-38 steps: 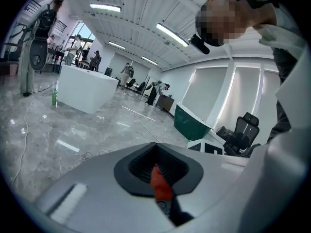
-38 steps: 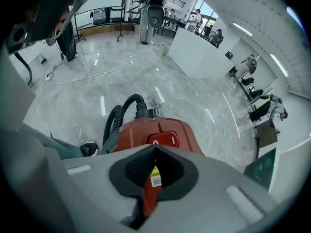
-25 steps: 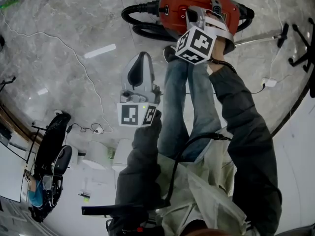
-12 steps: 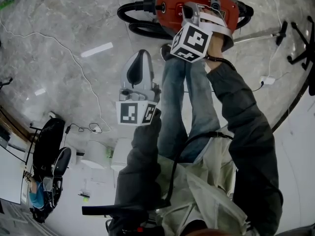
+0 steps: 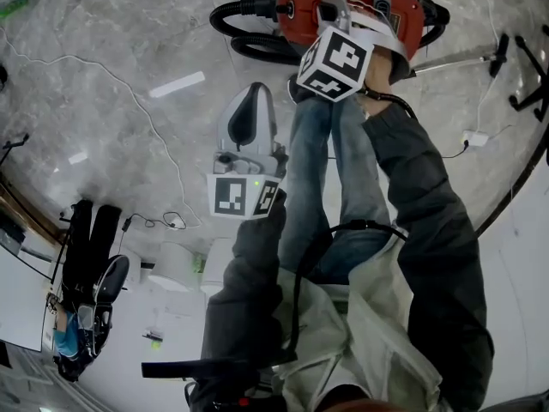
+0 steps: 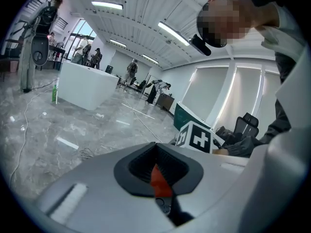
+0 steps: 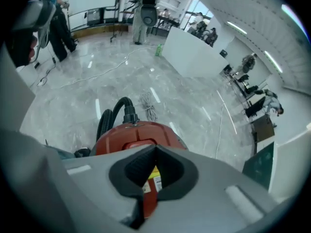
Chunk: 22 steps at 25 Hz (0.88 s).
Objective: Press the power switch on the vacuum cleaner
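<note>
The red vacuum cleaner [image 5: 352,3] stands on the grey marble floor at the top of the head view, with its black hose [image 5: 244,26] curling off to the left. My right gripper [image 5: 329,14] hangs over the near part of the red body, jaws shut, with its marker cube below. In the right gripper view the vacuum cleaner [image 7: 131,132] and hose [image 7: 114,111] lie just beyond the shut right gripper [image 7: 154,155]. I cannot make out which part is the switch. My left gripper [image 5: 249,94] is held lower left, shut and empty; the left gripper [image 6: 156,154] points toward the vacuum.
The person's jeans legs [image 5: 330,170] stand between the grippers. A metal wand [image 5: 455,62], a black chair base [image 5: 527,80] and a white plug [image 5: 474,136] lie at right. A white cable [image 5: 129,88] crosses the floor at left. A white counter [image 7: 194,57] stands far off.
The head view has shifted a little, so the vacuum sits slightly higher in frame. Both grippers keep about the same places relative to it, and both stay shut.
</note>
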### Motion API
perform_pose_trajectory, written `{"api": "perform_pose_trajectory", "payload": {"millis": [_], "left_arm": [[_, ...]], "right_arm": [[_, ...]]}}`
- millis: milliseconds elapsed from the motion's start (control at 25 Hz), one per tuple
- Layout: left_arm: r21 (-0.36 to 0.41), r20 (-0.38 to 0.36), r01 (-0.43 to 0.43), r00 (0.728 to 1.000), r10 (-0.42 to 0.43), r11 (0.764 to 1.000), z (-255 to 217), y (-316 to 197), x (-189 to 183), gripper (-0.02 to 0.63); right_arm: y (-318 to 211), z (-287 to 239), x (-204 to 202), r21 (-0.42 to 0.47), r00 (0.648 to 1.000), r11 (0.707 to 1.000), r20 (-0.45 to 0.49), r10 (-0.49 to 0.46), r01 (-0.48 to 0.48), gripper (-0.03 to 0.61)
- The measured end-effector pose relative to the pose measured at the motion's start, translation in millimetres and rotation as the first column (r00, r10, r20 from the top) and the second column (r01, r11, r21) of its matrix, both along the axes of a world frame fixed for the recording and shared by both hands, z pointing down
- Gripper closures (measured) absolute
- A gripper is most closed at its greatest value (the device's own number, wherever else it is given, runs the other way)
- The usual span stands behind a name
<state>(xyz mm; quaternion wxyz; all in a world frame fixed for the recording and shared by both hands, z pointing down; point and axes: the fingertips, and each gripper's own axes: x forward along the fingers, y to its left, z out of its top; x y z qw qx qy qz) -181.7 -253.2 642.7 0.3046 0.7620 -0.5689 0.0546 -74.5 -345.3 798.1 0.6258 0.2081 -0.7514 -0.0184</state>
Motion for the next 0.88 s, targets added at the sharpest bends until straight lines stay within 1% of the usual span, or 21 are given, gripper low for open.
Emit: {"api": "perform_pose_trajectory", "payload": {"millis": [120,200,360,440,520,600,680,760,800,880], "left_arm": [[0.005,-0.006,-0.006,1.000,0.006,1.000,-3.9,1.7,-1.4,0.611],[-0.004,-0.005,-0.007,1.000,0.007,1.000,-2.9,3.4,-2.3,0.611],[-0.016,-0.017,0.007,1.000,-0.007,1.000,-4.4,6.3,0.2,0.611],[-0.026,-0.036,0.018,0.999,-0.019,1.000,-6.5,8.7,2.1,0.611],[-0.034,-0.057,0.019,0.998,-0.021,0.999,-8.6,9.8,4.2,0.611],[-0.042,-0.052,-0.009,0.999,0.007,0.999,-10.3,12.8,8.8,0.611],[-0.062,-0.012,-0.067,0.998,0.066,0.996,-9.1,18.8,16.8,0.611],[-0.075,0.030,-0.119,0.992,0.121,0.990,-10.1,25.1,26.1,0.612],[-0.078,0.035,-0.136,0.990,0.139,0.988,-12.3,28.0,30.8,0.612],[-0.075,0.011,-0.152,0.988,0.153,0.986,-19.7,32.3,39.6,0.612]], "right_arm": [[11.2,-24.6,15.5,0.064,0.993,0.994,0.087,0.079,-0.085,0.581],[23.3,-40.0,26.7,0.085,0.985,0.988,0.130,0.117,-0.129,0.581],[52.5,-61.7,48.5,0.060,0.967,0.978,0.174,0.186,-0.199,0.581],[67.5,-71.7,55.5,0.054,0.960,0.975,0.195,0.201,-0.216,0.581],[80.2,-83.8,60.6,0.070,0.955,0.973,0.218,0.202,-0.222,0.581],[91.9,-98.8,64.3,0.087,0.944,0.967,0.255,0.210,-0.238,0.581],[102.6,-115.6,67.5,0.088,0.923,0.957,0.300,0.239,-0.276,0.581],[111.7,-133.7,69.9,0.070,0.901,0.946,0.336,0.275,-0.315,0.581],[116.5,-142.6,71.1,0.054,0.891,0.943,0.348,0.292,-0.329,0.581],[125.4,-158.9,74.5,0.026,0.870,0.936,0.376,0.318,-0.352,0.581]]}}
